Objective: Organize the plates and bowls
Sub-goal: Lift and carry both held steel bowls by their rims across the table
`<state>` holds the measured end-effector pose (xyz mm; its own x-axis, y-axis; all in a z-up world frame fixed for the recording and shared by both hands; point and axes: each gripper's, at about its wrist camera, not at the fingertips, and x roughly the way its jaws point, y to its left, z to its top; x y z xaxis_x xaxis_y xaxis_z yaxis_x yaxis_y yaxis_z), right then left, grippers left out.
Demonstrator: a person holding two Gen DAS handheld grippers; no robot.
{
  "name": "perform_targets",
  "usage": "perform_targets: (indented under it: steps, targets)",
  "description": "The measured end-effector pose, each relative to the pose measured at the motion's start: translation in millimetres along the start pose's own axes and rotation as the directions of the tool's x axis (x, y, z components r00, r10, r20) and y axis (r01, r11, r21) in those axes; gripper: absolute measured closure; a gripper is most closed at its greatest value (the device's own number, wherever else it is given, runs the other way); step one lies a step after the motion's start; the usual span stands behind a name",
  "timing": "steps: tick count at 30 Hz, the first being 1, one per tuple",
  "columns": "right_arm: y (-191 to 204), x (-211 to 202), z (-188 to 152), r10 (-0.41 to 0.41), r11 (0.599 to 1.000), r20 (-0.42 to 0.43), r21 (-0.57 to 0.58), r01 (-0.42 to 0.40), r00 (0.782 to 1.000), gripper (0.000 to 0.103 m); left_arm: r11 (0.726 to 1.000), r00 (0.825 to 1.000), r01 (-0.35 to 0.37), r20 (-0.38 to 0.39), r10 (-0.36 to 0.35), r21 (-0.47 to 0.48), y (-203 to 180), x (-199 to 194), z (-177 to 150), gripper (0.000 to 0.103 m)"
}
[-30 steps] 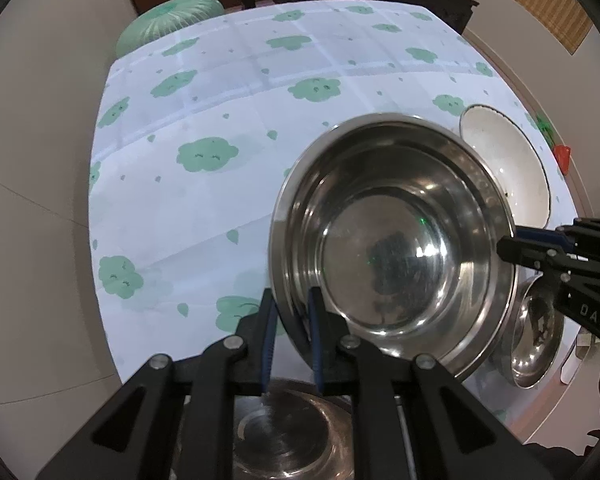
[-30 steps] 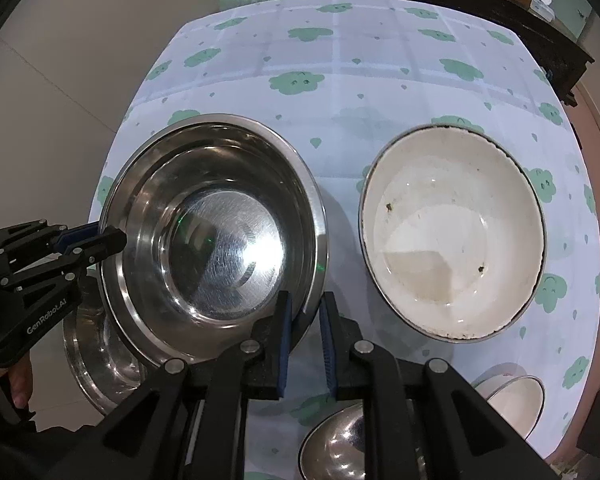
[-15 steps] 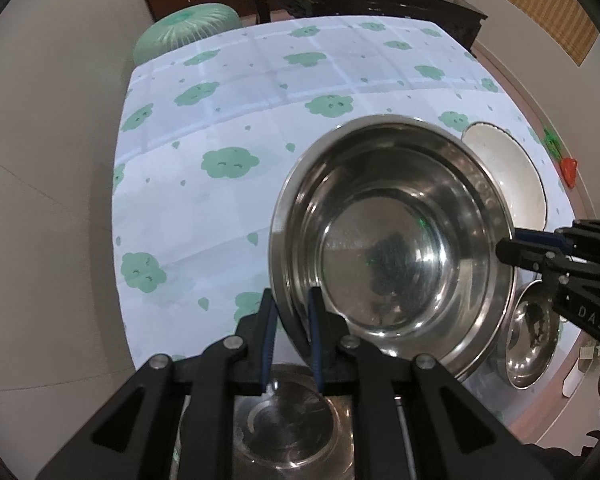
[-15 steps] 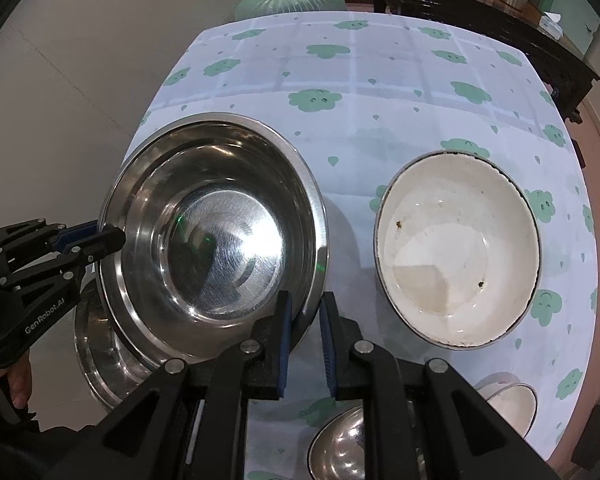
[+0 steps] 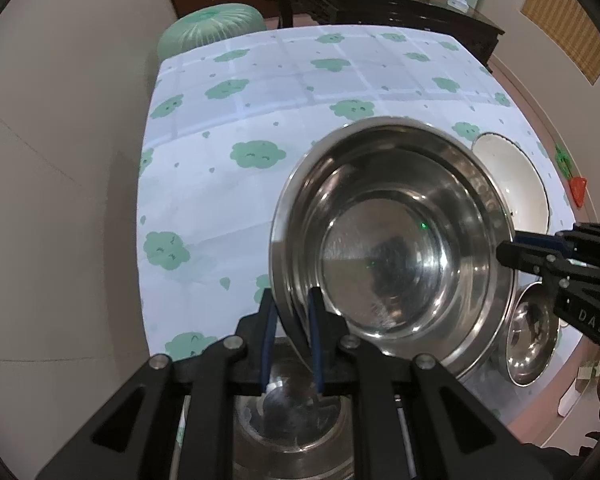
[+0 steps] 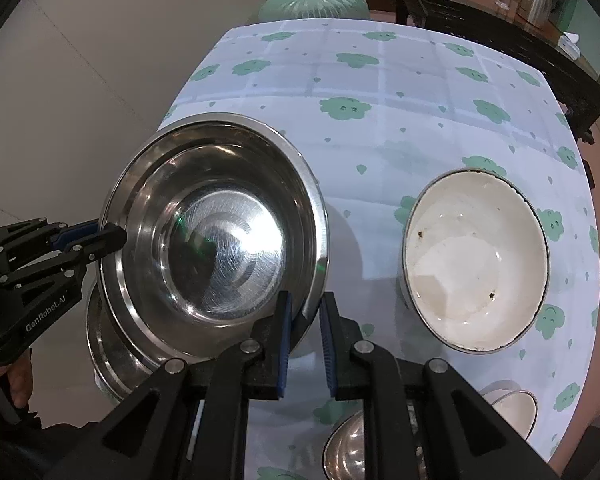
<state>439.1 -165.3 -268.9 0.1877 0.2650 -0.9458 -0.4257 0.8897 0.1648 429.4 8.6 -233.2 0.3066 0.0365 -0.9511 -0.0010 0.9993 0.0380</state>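
Note:
A large steel bowl (image 5: 396,240) is held in the air between both grippers, above the near left part of the table; it also shows in the right wrist view (image 6: 216,232). My left gripper (image 5: 291,300) is shut on its rim on one side. My right gripper (image 6: 305,304) is shut on the opposite rim and shows in the left wrist view (image 5: 508,250). Another steel bowl (image 5: 292,420) sits on the table under the held one, also seen in the right wrist view (image 6: 108,356). A large white bowl (image 6: 476,264) stands to the right.
A small steel bowl (image 5: 532,344) and a small white bowl (image 6: 512,404) sit near the table's front right edge. The table (image 5: 280,92) has a cloud-print cloth. A green stool (image 5: 212,24) and dark furniture (image 5: 380,0) stand beyond the far edge.
Both grippers have lifted the large steel bowl higher and drawn back toward the near edge; more of the table and room shows. The grip on the rim is unchanged.

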Motion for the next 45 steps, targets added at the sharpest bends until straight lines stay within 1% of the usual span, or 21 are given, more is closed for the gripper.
perform_targets:
  steps: [15,33,45]
  targets:
    - [19.0,-9.7,-4.0,0.025,0.997,-0.001,-0.075,-0.025,1.0,0.087,0.997,0.999,-0.033,0.006,0.033,-0.069,10.9,-13.4,-19.2,0.091]
    - [51.1,-15.1,-16.4,0.059,0.981,-0.019,-0.183,-0.061,0.998,0.087,0.984,0.997,-0.072,0.0,0.073,-0.163,29.0,-28.5,-60.2,0.091]
    - [70.1,-15.7,-24.6,0.08,0.969,-0.028,-0.233,-0.084,0.996,0.086,0.973,0.995,-0.094,-0.004,0.095,-0.212,39.6,-38.9,-83.8,0.091]
